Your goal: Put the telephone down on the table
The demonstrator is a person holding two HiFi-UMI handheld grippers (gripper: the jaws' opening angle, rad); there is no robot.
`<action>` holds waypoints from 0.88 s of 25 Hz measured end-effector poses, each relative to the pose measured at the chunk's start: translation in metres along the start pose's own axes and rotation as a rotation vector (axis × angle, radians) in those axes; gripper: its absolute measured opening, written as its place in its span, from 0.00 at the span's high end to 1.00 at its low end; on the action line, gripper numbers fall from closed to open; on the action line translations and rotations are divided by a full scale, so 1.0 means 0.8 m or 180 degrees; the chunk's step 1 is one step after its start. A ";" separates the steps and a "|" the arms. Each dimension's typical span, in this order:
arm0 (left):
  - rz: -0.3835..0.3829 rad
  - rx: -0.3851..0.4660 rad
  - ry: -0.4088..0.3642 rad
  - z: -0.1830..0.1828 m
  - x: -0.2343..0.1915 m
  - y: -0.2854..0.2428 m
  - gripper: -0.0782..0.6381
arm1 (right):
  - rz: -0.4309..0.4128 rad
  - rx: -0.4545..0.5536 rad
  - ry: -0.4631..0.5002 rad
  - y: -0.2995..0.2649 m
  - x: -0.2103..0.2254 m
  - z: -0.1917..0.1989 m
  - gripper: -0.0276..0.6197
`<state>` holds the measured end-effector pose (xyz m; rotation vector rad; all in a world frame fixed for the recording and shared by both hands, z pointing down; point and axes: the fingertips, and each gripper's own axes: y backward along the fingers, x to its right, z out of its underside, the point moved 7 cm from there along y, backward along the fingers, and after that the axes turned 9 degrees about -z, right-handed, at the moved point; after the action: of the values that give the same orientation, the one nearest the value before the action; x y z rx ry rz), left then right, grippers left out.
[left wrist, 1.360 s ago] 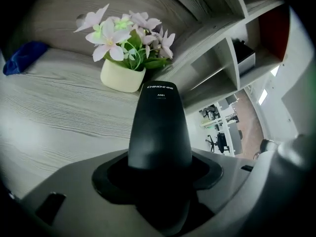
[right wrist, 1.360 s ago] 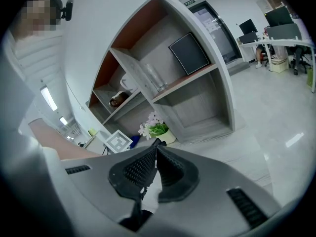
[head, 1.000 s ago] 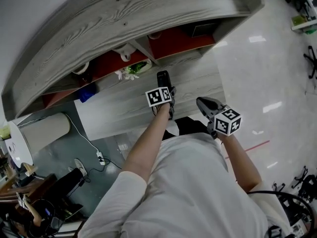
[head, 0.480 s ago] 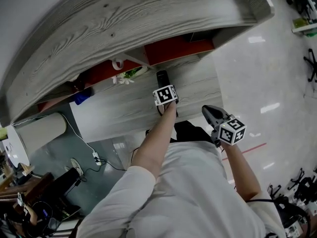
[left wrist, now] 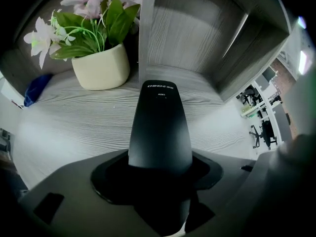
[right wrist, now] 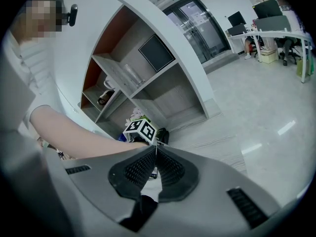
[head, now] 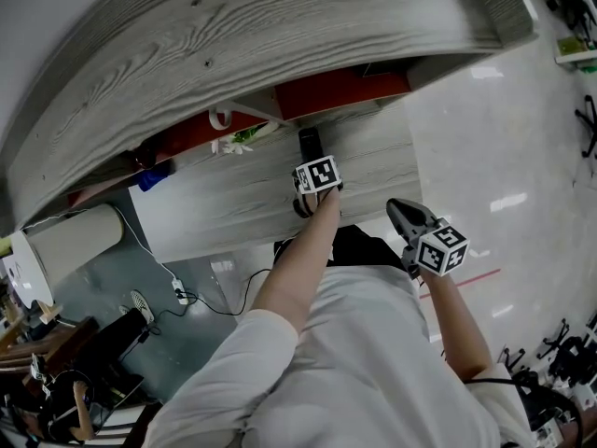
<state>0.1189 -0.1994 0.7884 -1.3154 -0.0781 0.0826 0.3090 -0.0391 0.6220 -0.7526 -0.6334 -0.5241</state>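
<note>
The black telephone handset point(left wrist: 160, 127) sticks out forward from between the jaws of my left gripper point(left wrist: 160, 169), which is shut on it. In the head view the telephone point(head: 308, 142) points toward the shelf back over the grey wood-grain table point(head: 224, 203), held by the left gripper point(head: 309, 162). I cannot tell whether it touches the table. My right gripper point(head: 401, 213) hangs beside the table's near right edge, shut with nothing in it; its ribbed pads point(right wrist: 143, 166) meet in the right gripper view.
A cream pot of pink flowers point(left wrist: 101, 65) stands on the table left of a shelf divider point(left wrist: 148, 28). A blue object point(left wrist: 35, 87) lies far left. A curved shelf top point(head: 233, 35) overhangs the table. Shiny floor point(head: 504, 157) lies to the right.
The left gripper with the telephone has shifted slightly forward and right over the table. The right gripper drifted a little right and stays shut.
</note>
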 end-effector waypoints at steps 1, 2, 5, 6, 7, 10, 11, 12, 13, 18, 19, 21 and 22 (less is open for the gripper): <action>-0.0032 -0.0004 -0.0010 0.000 -0.001 0.000 0.49 | -0.0003 -0.0001 0.0002 0.000 0.001 0.000 0.93; -0.0040 -0.0008 -0.0014 0.000 -0.001 -0.001 0.49 | -0.0007 -0.0001 0.0002 0.000 0.001 0.000 0.93; 0.0022 -0.0016 0.0019 0.001 0.002 -0.001 0.49 | -0.0033 0.0006 0.0013 -0.003 -0.001 -0.001 0.93; 0.0009 0.0008 0.0030 -0.001 0.002 0.001 0.47 | -0.0043 0.0005 0.0018 -0.003 -0.002 -0.001 0.93; -0.0036 0.0051 0.0030 -0.003 0.000 0.003 0.42 | -0.0049 -0.0001 0.0021 -0.003 -0.002 0.000 0.93; -0.0068 0.0129 0.0009 -0.003 -0.002 0.006 0.40 | -0.0054 -0.0012 0.0026 -0.003 -0.002 0.001 0.93; -0.0047 0.0138 0.0001 -0.003 -0.002 0.006 0.39 | -0.0058 -0.0006 0.0027 -0.004 -0.001 0.001 0.93; -0.0030 0.0152 -0.0001 -0.004 -0.004 0.007 0.38 | -0.0064 0.0000 0.0026 -0.006 0.000 0.001 0.93; -0.0004 0.0173 0.0007 -0.005 -0.005 0.009 0.37 | -0.0073 0.0005 0.0024 -0.007 0.001 0.002 0.93; 0.0195 0.0386 0.0009 -0.001 -0.006 0.031 0.36 | -0.0118 -0.0046 0.0008 -0.011 0.001 0.009 0.93; 0.0268 0.0418 0.0019 0.001 -0.005 0.034 0.36 | -0.0134 -0.0061 0.0005 -0.013 0.001 0.011 0.93; 0.0304 0.0525 0.0068 0.003 -0.011 0.046 0.36 | -0.0175 -0.0088 0.0008 -0.018 -0.001 0.013 0.93; 0.0300 0.0632 0.0137 0.003 -0.019 0.057 0.36 | -0.0197 -0.0098 0.0021 -0.020 -0.003 0.013 0.93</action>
<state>0.1030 -0.1875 0.7449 -1.1218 0.0285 0.1389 0.2935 -0.0407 0.6340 -0.7620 -0.6451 -0.5941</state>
